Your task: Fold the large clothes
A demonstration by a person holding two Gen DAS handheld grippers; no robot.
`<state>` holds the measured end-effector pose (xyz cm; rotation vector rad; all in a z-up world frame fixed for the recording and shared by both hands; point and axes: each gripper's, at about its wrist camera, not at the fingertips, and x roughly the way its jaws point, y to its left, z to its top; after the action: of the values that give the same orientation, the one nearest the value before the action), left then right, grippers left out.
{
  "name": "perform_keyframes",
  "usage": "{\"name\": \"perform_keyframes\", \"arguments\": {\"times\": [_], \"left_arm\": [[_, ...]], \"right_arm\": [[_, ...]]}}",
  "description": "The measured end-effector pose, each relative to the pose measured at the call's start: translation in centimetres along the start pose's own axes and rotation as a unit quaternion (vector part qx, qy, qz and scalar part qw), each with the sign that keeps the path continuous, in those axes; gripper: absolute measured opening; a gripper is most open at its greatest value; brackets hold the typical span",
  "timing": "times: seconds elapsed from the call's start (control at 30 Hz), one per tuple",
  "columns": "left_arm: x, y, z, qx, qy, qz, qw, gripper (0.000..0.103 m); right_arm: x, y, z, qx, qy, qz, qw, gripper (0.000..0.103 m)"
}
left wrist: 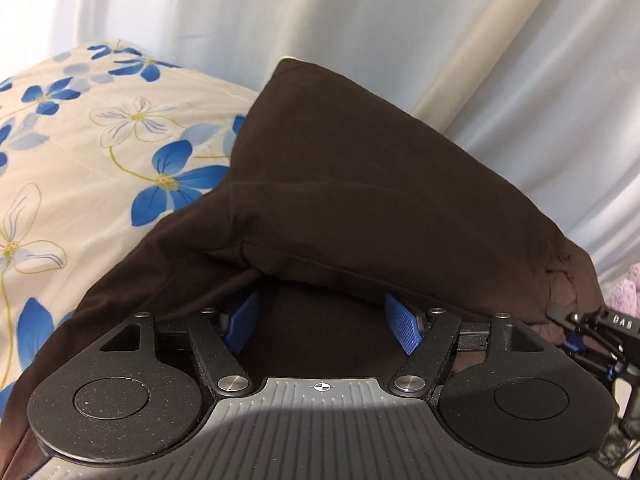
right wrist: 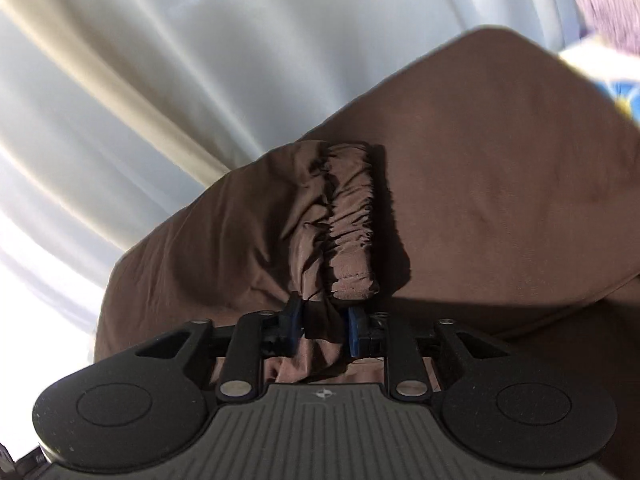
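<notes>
Brown fabric fills the middle of both views: a large dark brown garment is spread from the lower left to the right edge of the left wrist frame, over a floral bedspread seen at the left. The left hand-held gripper is seen at the bottom centre with its blue pads held wide apart; a folded edge of the garment is draped over their tips, and whether any cloth is actually caught cannot be told. In the right wrist frame the right hand-held gripper is closed on a bunched, gathered hem of the garment, pinched between its pads at centre. Pale curtains are seen behind, across the upper part.
</notes>
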<state>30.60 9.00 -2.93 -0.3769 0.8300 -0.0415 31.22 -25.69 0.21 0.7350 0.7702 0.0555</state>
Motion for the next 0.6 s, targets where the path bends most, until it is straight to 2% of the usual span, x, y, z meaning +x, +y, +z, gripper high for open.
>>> {"name": "perform_keyframes", "arguments": {"times": [0.07,0.13,0.17,0.23,0.3,0.43,0.53,0.57,0.6], "left_arm": [[-1.7,-0.8,0.1,0.004,0.002,-0.031,0.9995,0.076],[-3.4,-1.9,0.3,0.022,-0.016,-0.06,0.9978,0.083],[-3.9,-2.4,0.6,0.033,-0.03,-0.068,0.9967,0.089],[-3.6,-3.7,1.2,0.055,-0.05,-0.077,0.9943,0.091],[-2.2,-5.0,1.9,0.064,-0.056,-0.073,0.9937,0.09],[1.0,-7.2,2.1,0.088,-0.051,-0.065,0.9927,0.089],[2.8,-8.0,2.1,0.101,-0.038,-0.054,0.9928,0.089],[3.1,-8.2,1.9,0.102,-0.033,-0.048,0.9931,0.089],[3.3,-8.3,1.8,0.103,-0.029,-0.047,0.9931,0.089]], "right_arm": [[-1.1,-0.8,0.4,0.028,0.009,0.02,0.999,0.028],[-2.9,-1.5,0.6,0.06,0.005,0.03,0.998,0.043],[-4.0,-1.8,0.4,0.067,-0.001,0.027,0.997,0.046],[-5.8,-2.5,-0.2,0.081,-0.013,0.013,0.997,0.062],[-6.4,-3.3,-0.7,0.112,-0.008,0.018,0.994,0.067],[-6.0,-4.7,-1.4,0.164,-0.001,0.025,0.986,0.073],[-5.0,-4.8,-0.8,0.188,0.009,0.04,0.981,0.072],[-4.5,-4.7,-0.5,0.194,0.01,0.041,0.98,0.069],[-4.1,-4.8,-0.5,0.198,0.006,0.042,0.979,0.053]]}}
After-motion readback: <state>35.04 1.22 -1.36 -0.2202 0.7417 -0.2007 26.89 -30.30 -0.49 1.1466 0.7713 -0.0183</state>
